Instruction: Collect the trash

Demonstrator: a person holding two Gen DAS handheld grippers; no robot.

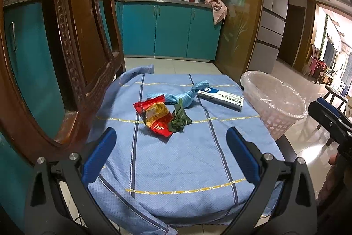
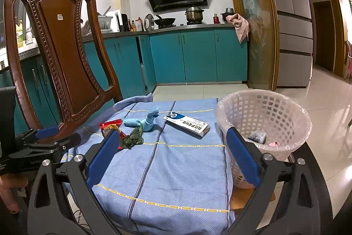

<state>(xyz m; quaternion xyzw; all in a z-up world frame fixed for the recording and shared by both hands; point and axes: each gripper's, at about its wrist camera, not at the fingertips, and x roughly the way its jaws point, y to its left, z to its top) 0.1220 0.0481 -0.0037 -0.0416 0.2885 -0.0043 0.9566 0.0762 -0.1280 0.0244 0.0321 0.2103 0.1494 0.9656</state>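
Both my left gripper [image 1: 171,136] and right gripper [image 2: 171,139] are wide open and empty, so I reach the left one straight ahead, low over the red snack wrapper [image 1: 155,115], and pinch it gently.

Right gripper [image 2: 172,156] is held above the near part of the desk, its blue fingers [image 2: 242,158] spread wide with nothing between them. A blue cloth [image 2: 176,169] with yellow lines covers the desk. On it lie a white and blue box [image 2: 187,123], a twisted light-blue wrapper [image 2: 143,121], a crumpled green scrap [image 2: 133,138] and a red snack packet [image 2: 110,127], the last partly hidden behind the left-hand finger. The green scrap touches the packet. A lined plastic basket [image 2: 264,124] stands at the cloth's right edge, holding a dark item and a pink item. The left gripper [image 2: 46,132] shows at far left, before a carved wooden chair [image 2: 59,47].
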